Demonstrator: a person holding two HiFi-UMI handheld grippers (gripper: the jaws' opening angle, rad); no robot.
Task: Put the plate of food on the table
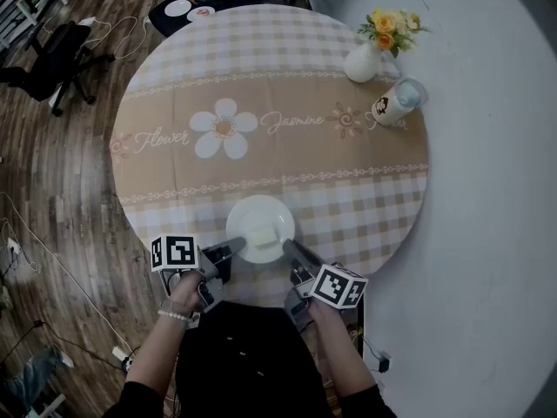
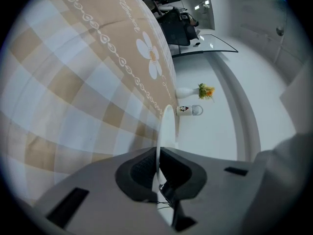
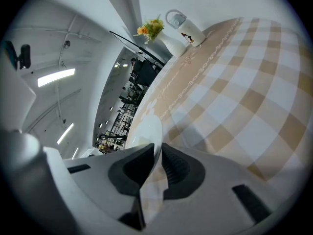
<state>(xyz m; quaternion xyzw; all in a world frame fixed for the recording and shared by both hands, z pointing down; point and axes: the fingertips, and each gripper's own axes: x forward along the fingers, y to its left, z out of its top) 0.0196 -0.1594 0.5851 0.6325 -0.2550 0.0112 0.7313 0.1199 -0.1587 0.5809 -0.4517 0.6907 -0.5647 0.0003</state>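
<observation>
A white plate (image 1: 259,227) with a pale block of food (image 1: 264,236) is over the near edge of the round checked table (image 1: 261,146). Whether it rests on the cloth I cannot tell. My left gripper (image 1: 237,247) is shut on the plate's left rim, and my right gripper (image 1: 290,248) is shut on its right rim. In the left gripper view the plate (image 2: 166,126) shows edge-on, pinched between the dark pads of the gripper (image 2: 158,168). The right gripper view shows the same: the rim (image 3: 144,131) clamped by the gripper (image 3: 159,163).
A white vase of yellow flowers (image 1: 365,59) and a lidded white mug (image 1: 396,103) stand at the table's far right. A black office chair (image 1: 57,59) and cables are on the wood floor at left. A dark seat with small plates (image 1: 187,11) is beyond the table.
</observation>
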